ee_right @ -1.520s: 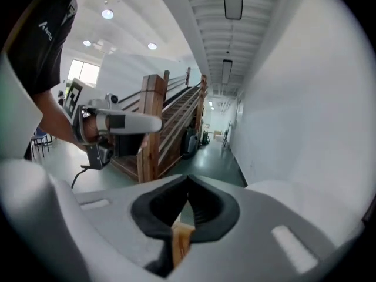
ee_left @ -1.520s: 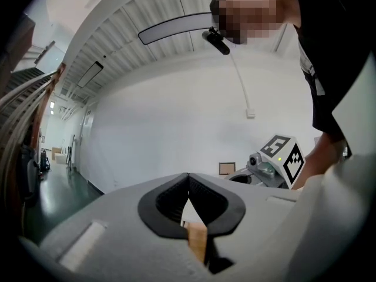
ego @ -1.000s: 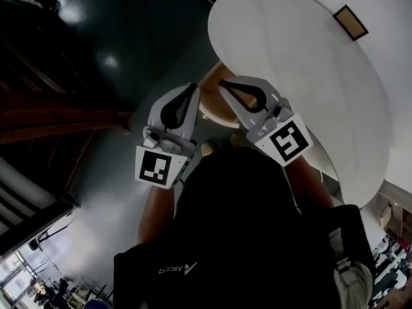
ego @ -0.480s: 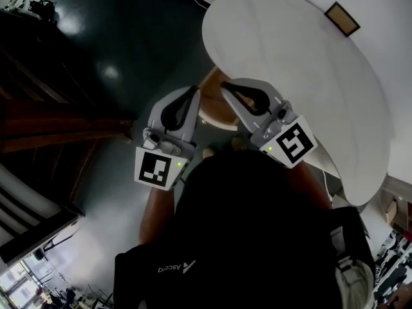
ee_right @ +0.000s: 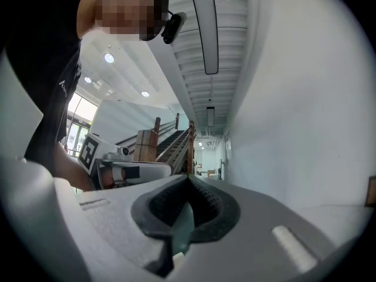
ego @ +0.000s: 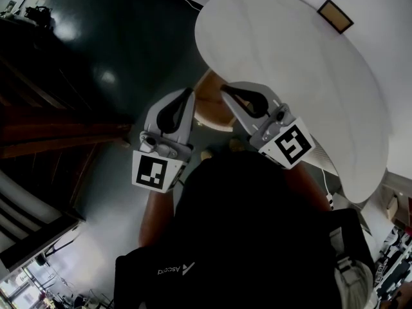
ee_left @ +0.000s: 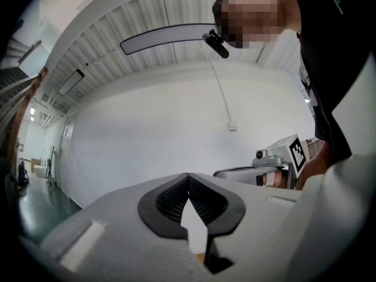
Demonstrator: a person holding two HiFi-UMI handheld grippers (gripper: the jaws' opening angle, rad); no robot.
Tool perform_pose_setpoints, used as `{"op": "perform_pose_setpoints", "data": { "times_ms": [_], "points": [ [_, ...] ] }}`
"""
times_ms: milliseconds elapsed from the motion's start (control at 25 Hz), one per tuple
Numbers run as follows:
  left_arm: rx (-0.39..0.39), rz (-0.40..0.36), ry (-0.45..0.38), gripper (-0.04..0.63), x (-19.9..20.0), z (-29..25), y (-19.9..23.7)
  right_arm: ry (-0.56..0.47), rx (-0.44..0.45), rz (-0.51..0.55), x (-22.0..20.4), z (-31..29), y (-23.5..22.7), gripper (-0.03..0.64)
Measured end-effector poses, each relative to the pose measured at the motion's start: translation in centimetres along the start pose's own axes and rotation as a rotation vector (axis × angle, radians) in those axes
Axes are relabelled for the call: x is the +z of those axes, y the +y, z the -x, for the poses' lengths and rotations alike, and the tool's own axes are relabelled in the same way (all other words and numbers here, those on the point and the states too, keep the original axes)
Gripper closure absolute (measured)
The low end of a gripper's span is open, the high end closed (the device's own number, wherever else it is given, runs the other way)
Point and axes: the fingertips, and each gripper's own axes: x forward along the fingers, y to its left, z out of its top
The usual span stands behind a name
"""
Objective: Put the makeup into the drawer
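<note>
White wall (ego: 290, 76) and dark green floor (ego: 116, 50) fill the space where the makeup should be. No makeup and no drawer appears in any of the three views, so I cannot say where either one is.

The left gripper (ee_left: 188, 176) has its black ribbed pads clenched tip to tip. Only a sliver of wall shows through the gap lower down, and nothing is caught in it. The right gripper (ee_right: 189, 180) is clenched the same way and is just as empty. In the head view the two grippers sit side by side, close in front of the person's black top (ego: 244, 224), and both point out roughly level, not down at any work surface.

Just beyond their tips is a round tan wooden surface (ego: 207, 108), perhaps a stool seat, with nothing visible on the part that shows. Farther off, a dark wooden staircase (ego: 58, 127) runs along the left, and a small framed panel (ego: 335, 15) hangs on the wall.

By my reading, the task has not started. Nothing has been picked up and no drawer has been opened. What remains is to find the makeup and the drawer, grasp the makeup and place it inside.
</note>
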Motion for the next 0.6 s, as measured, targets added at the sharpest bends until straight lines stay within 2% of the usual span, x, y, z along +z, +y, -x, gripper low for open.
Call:
{"op": "perform_pose_setpoints", "data": {
  "times_ms": [200,360,600],
  "points": [
    [-0.006,-0.009,-0.039,0.586,0.60,-0.14,-0.34,0.008,0.004,-0.003,-0.36,0.50,0.09,0.614],
    [0.007,0.005,0.011,0.586,-0.07,0.13,-0.42,0.012,0.007,-0.005,-0.37,0.78,0.13,0.614],
    [0.006,-0.001,-0.017,0.586,0.31,0.04,-0.47,0.013,0.013,-0.005,-0.57,0.80,0.24,0.614]
  ]
}}
